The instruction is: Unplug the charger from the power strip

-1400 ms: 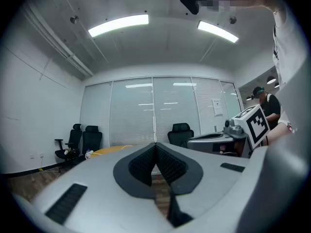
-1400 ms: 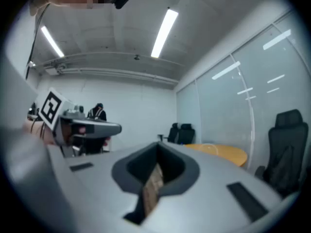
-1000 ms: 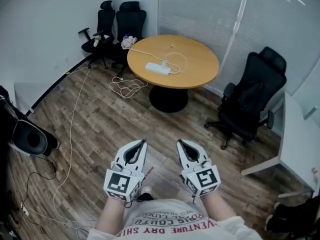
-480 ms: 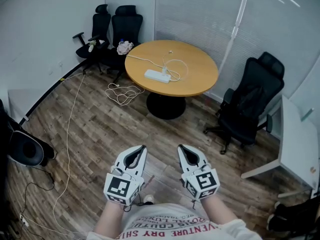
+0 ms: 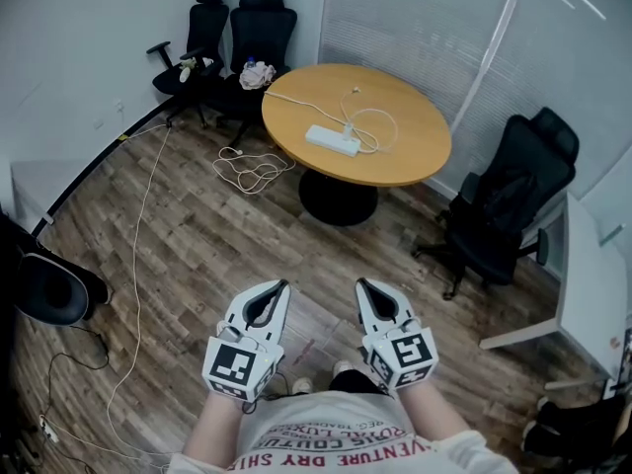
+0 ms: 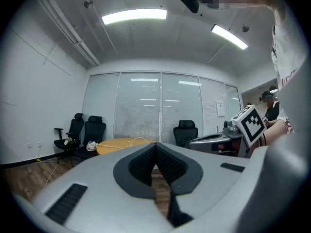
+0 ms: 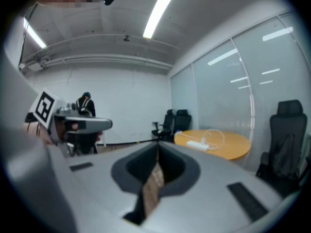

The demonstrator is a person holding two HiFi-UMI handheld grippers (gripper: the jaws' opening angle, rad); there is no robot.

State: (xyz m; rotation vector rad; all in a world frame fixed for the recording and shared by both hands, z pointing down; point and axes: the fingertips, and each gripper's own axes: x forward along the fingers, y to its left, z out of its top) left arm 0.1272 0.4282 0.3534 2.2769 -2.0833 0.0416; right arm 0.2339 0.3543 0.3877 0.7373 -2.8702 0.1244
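Observation:
A white power strip lies on the round wooden table far ahead, with a white charger plugged in at its far end and a looped white cable beside it. The strip also shows small in the right gripper view. Both grippers are held close to the person's body, well short of the table. My left gripper is shut with nothing in it. My right gripper is shut and empty too.
Two black office chairs stand behind the table at the back left, another black chair at its right. A white cord lies coiled on the wood floor by the table's pedestal. A white desk edges the right side.
The table and chairs have shifted right and slightly closer in the head view as the person stepped forward. Both grippers stayed side by side, shut.

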